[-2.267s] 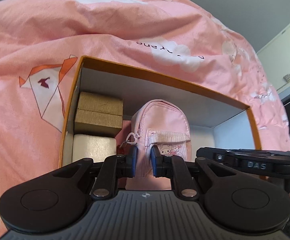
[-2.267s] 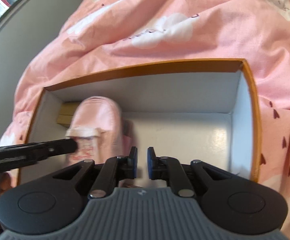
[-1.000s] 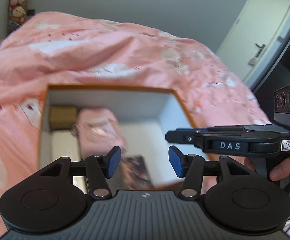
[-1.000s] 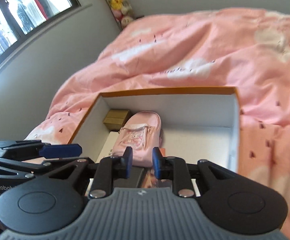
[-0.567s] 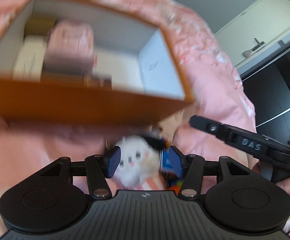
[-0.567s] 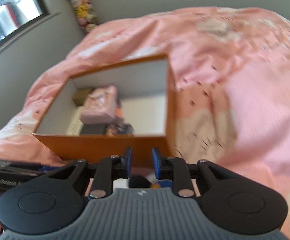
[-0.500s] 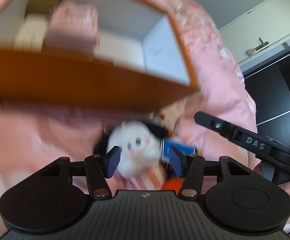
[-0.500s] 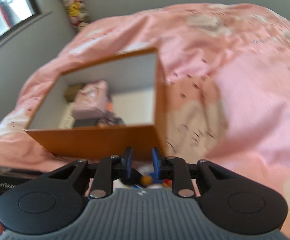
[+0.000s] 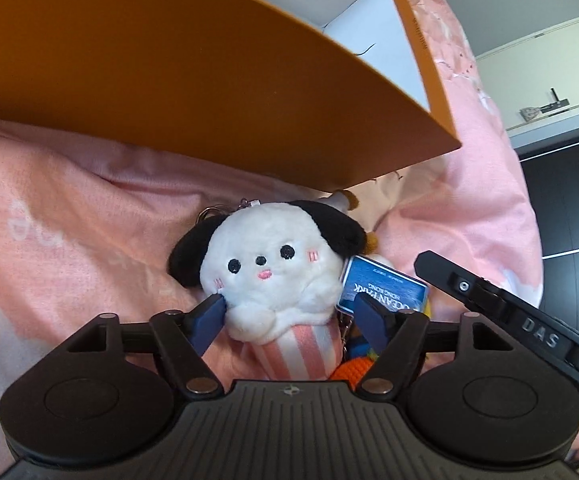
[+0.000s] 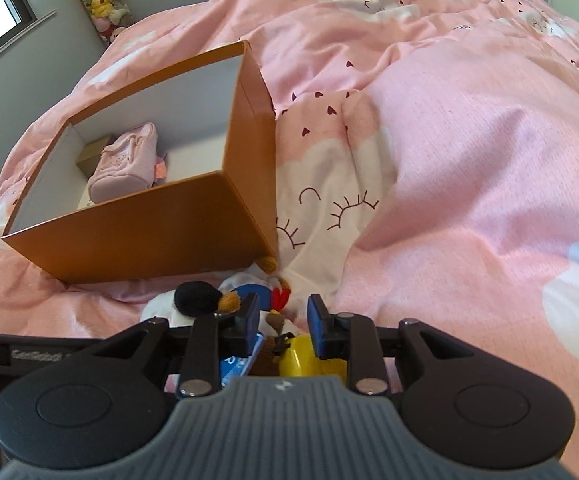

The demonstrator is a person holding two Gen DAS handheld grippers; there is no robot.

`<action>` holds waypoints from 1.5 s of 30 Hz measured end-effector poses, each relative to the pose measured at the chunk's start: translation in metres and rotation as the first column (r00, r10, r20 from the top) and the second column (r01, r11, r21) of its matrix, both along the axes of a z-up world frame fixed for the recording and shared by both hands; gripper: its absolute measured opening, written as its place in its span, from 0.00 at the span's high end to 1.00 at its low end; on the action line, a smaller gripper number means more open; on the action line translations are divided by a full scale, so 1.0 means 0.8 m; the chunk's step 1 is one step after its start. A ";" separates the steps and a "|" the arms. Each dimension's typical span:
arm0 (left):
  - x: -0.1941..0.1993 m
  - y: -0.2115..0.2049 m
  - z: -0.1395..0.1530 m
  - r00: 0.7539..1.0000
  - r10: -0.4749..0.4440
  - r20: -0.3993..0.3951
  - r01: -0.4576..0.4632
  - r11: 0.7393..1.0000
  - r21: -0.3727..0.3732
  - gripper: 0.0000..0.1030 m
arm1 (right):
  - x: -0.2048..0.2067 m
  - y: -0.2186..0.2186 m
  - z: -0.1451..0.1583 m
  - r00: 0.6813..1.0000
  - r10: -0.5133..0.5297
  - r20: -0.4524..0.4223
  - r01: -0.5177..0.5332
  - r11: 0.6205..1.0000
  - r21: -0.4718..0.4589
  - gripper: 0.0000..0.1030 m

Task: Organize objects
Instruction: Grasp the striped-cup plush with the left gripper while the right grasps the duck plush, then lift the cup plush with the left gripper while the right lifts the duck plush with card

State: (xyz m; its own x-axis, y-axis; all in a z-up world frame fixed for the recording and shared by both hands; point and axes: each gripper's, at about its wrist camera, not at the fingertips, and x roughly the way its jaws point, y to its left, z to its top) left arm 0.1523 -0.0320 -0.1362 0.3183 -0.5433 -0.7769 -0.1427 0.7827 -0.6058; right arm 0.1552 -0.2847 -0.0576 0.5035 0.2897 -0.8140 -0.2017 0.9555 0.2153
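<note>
Left wrist view. The left gripper (image 9: 289,312) stands wide open, its blue pads on either side of the white plush dog (image 9: 273,272), which lies face-up on the pink duvet (image 9: 69,216); the left pad (image 9: 209,314) appears to touch the toy's cheek, the right pad is apart from it, and nothing is clamped. A blue Ocean Park tag (image 9: 385,290) lies just beside the plush at 3 o'clock, with an orange knitted item (image 9: 349,370) at 5 o'clock. The orange box (image 9: 209,80) fills the frame from 10 to 1 o'clock, its near wall just beyond the toy.

Right wrist view. The right gripper (image 10: 282,328) is partly open and holds nothing; a yellow item (image 10: 299,356) and a small brown piece (image 10: 275,322) lie between and below its pads. The box sits at 10 o'clock and already contains a pink mini backpack (image 10: 125,164) and a tan carton (image 10: 91,154).

Progress, as judged: the task is partly done. Some objects are boxed; the plush, tag and the small heap at 6 o'clock remain outside. The plush looks to be the next item for grasping.
</note>
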 end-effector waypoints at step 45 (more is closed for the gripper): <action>-0.034 0.070 0.045 0.991 0.083 0.109 -0.089 0.995 0.051 0.30 | 0.014 0.114 -0.028 0.838 0.492 -0.237 -0.546 0.752 -0.370 0.44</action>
State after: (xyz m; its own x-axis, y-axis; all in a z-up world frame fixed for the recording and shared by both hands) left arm 0.1249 0.0240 -0.1003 0.4449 -0.4673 -0.7640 -0.1479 0.8030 -0.5773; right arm 0.1660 -0.1938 -0.0799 0.2671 0.1079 -0.9576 -0.6914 0.7136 -0.1124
